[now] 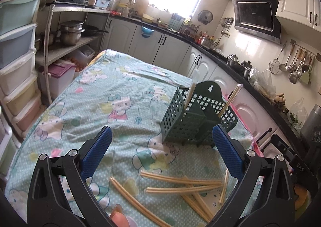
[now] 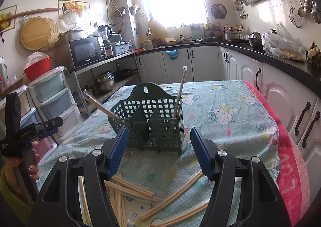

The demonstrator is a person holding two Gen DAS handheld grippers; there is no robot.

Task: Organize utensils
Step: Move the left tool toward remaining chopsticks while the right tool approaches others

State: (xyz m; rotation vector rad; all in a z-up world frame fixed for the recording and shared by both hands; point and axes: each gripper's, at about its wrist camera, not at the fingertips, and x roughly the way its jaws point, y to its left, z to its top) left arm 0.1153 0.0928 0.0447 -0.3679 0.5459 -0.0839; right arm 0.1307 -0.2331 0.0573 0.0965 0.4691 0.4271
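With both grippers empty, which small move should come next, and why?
Probably lower the right gripper onto one of the loose wooden chopsticks lying on the patterned cloth below it. Its jaws stand open and empty, and the dark green slotted basket holds only two sticks, so most remain to be sorted.

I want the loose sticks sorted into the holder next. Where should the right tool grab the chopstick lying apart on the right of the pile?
Take that chopstick near its middle, coming down from above with the right tool turned so its open jaws straddle the shaft crosswise. It lies flat and diagonal on the tablecloth, its upper stretch clear of the pile, so the pads likely meet only one stick there.
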